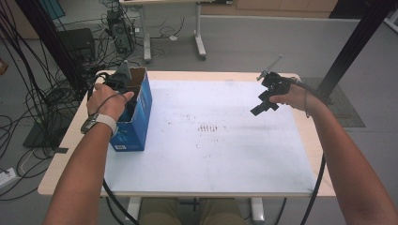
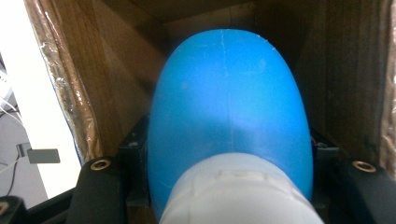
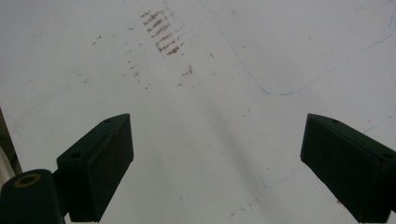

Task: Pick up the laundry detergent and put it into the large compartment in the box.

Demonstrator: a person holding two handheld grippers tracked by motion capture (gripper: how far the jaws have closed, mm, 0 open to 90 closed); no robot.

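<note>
The left gripper is sunk into the open top of the blue cardboard box, and its jaws are clamped on a blue rounded object with a white part at its near end. In the left gripper view the object is seen wedged between the two black jaws, deep inside the box with brown cardboard walls close on either side. What the object is exactly cannot be told.

Several slips can be foreseen from here. The grip is taken on a smooth, curved surface, so the object could be squeezed out of the jaws if it were pulled or tilted. The walls stand near the jaws, so a crooked lift could catch an edge and the light box could be dragged or tipped, since nothing is holding it down. The cable trailing beside the box could also be snagged.

The right gripper is held well to the right of the box, above the white table mat. Its jaws are spread wide and nothing is held or touched; bare mat with faint brown scuff marks is seen between them. Were it left there, no steadying of the box would be given.
</note>
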